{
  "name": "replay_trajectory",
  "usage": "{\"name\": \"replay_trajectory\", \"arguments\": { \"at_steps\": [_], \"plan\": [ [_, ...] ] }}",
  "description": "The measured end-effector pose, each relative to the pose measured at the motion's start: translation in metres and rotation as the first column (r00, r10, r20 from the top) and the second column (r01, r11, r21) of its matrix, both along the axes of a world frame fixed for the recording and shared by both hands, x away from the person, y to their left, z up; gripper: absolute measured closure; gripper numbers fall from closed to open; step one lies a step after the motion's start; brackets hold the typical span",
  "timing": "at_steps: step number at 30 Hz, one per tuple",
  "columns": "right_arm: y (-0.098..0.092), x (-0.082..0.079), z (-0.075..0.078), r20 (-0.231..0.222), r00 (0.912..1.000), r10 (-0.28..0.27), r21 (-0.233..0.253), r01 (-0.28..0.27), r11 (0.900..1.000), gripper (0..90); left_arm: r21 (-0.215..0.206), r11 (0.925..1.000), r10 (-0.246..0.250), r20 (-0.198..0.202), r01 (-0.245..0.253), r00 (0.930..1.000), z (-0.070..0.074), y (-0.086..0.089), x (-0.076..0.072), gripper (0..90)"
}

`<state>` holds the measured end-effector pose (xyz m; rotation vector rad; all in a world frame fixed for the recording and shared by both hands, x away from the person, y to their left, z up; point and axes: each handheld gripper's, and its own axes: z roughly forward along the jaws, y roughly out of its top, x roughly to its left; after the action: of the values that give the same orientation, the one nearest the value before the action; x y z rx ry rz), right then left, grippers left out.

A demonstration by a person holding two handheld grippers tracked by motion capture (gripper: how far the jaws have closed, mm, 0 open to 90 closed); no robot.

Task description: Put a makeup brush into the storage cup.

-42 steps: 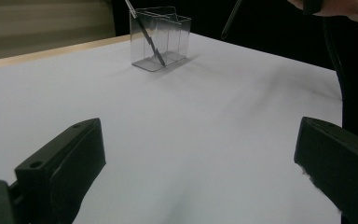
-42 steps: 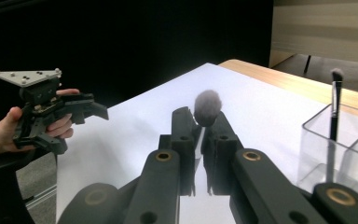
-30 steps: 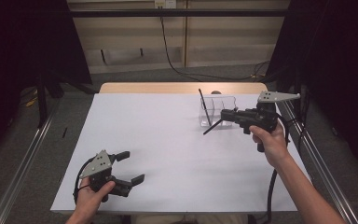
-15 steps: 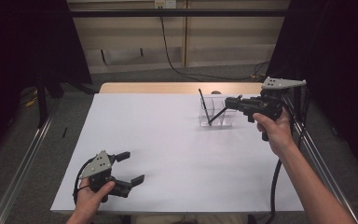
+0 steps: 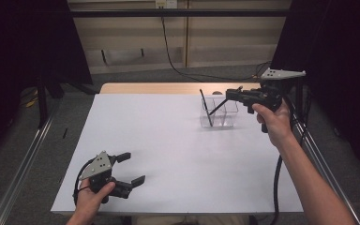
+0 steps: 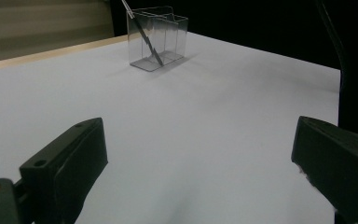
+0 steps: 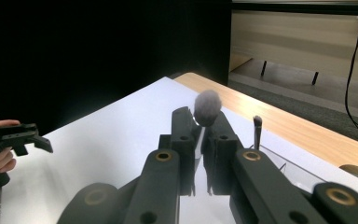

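right tongs (image 5: 228,95) clamped on brush (image 7: 207,108) above clear holder (image 5: 219,112) | left tongs (image 5: 129,168) spread

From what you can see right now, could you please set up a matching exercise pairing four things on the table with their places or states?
Things:
1. left gripper
2. right gripper
3. clear organizer
4. thin black brush

States:
A. standing on the far right part of the white table
B. leaning tilted inside a compartment
C. jaws wide open, low at the near left corner
D. shut on a fluffy-tipped brush, raised above the organizer

Pairs: 1-C, 2-D, 3-A, 4-B
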<state>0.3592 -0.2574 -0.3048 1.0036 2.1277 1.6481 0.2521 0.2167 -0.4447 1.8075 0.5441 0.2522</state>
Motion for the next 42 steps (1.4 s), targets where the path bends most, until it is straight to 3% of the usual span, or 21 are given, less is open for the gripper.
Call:
{"name": "replay_trajectory", "arguments": {
  "at_steps": [21, 42],
  "plan": [
    [0.014, 0.031, 0.002, -0.017, 0.9989, -0.044, -0.045, 0.044, 0.998, 83.9, -0.005, 1.0, -0.004, 0.001, 0.004, 1.0, 0.0, -0.001, -0.001, 3.3],
    [0.024, 0.05, -0.011, -0.052, 0.9946, -0.089, -0.147, 0.081, 0.986, 83.9, -0.001, 1.0, -0.003, 0.003, 0.003, 1.0, 0.0, 0.0, -0.001, 3.3]
  ]
}}
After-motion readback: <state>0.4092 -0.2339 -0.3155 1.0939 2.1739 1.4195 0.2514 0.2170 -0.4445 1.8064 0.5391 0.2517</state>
